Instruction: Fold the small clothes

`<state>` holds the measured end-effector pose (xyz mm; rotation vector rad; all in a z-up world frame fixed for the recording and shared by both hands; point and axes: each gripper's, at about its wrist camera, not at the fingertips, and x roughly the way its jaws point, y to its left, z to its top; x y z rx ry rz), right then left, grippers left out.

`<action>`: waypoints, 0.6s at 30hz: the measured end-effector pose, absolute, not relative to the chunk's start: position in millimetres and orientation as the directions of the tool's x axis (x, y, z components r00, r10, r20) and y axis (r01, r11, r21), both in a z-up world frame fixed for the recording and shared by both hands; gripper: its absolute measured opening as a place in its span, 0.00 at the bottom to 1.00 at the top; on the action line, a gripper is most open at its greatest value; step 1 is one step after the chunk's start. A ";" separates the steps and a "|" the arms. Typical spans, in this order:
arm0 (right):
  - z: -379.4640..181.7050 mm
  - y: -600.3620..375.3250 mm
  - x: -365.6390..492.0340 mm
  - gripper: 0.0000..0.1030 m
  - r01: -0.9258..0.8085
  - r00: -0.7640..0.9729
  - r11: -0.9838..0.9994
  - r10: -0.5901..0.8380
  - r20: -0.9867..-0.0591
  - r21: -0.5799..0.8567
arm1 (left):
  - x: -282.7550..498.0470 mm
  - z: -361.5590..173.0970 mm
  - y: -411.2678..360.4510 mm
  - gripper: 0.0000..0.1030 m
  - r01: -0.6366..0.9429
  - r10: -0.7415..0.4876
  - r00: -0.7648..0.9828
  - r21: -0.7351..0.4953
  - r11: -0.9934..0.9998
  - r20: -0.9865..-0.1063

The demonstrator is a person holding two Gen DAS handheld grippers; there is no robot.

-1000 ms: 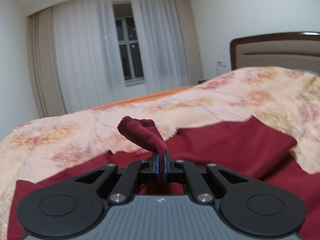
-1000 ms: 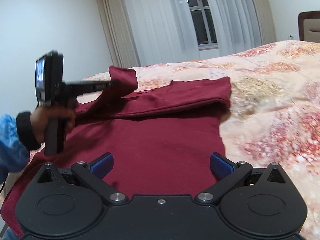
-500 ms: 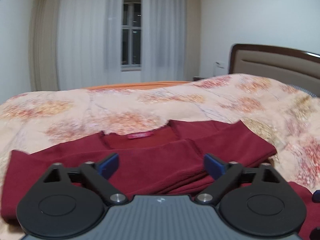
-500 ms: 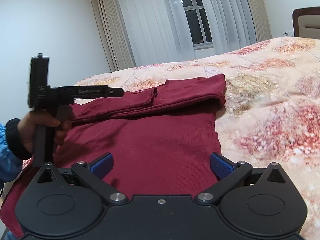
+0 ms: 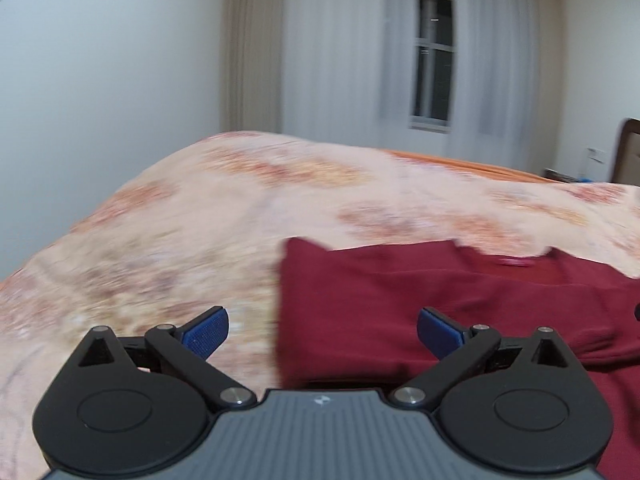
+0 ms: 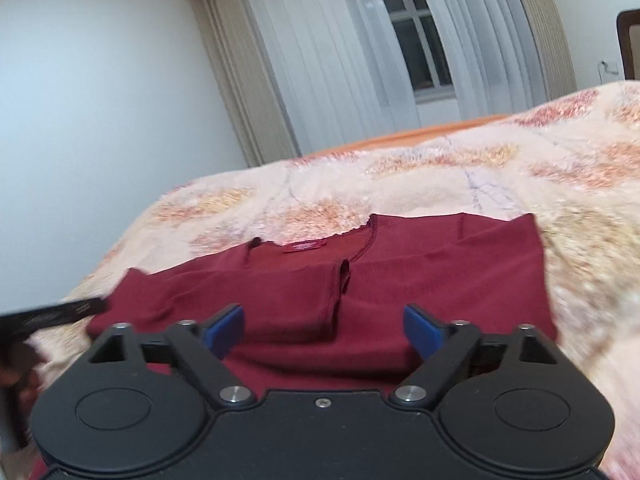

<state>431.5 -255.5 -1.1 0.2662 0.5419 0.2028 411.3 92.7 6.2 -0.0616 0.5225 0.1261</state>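
Lying flat on the floral bedspread (image 6: 460, 176), the dark red shirt (image 6: 440, 280) has both sleeves already turned in across its chest, so the body fold looks to be what is left. It is soft knit cloth, light and limp; it will sag and drape the moment it is lifted and will not hold a crease by itself. A pinch through a single layer would probably let the tucked sleeves slide out, so the better hold is likely at the outer corners of the folded edge, taking every layer together, one corner per claw.

In the right wrist view the right claw (image 6: 323, 330) hangs with its blue pads spread wide and nothing between them. The shirt fills the middle of the frame just beyond the pads, the neck label (image 6: 304, 246) above centre and the sleeve cuff (image 6: 340, 280) almost straight ahead. The shirt's right edge runs down the right side of the frame, outside the right pad.

In the left wrist view, which is blurred, the left claw (image 5: 322, 334) is also spread wide and empty. The shirt (image 5: 460, 300) occupies the lower right of that frame; its left folded edge runs down between the two pads, with bare bedspread (image 5: 180, 240) behind the left pad and red cloth behind the right one. Whether either claw touches the cloth cannot be told.
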 end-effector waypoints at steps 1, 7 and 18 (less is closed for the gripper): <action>-5.5 -253.2 442.9 0.68 -0.103 0.834 0.949 0.246 -0.494 0.299 | 411.9 4.6 100.6 0.99 -0.154 0.115 0.856 -0.035 0.987 -0.505; -28.4 -244.8 470.2 0.08 -0.077 0.804 0.951 0.237 -0.546 0.300 | 420.6 -2.9 126.0 1.00 -0.206 0.114 0.849 -0.123 0.971 -0.516; -34.7 -245.6 454.7 0.05 -0.040 0.838 0.968 0.166 -0.519 0.246 | 464.0 -21.6 126.9 0.99 -0.310 0.215 0.811 -0.089 0.947 -0.544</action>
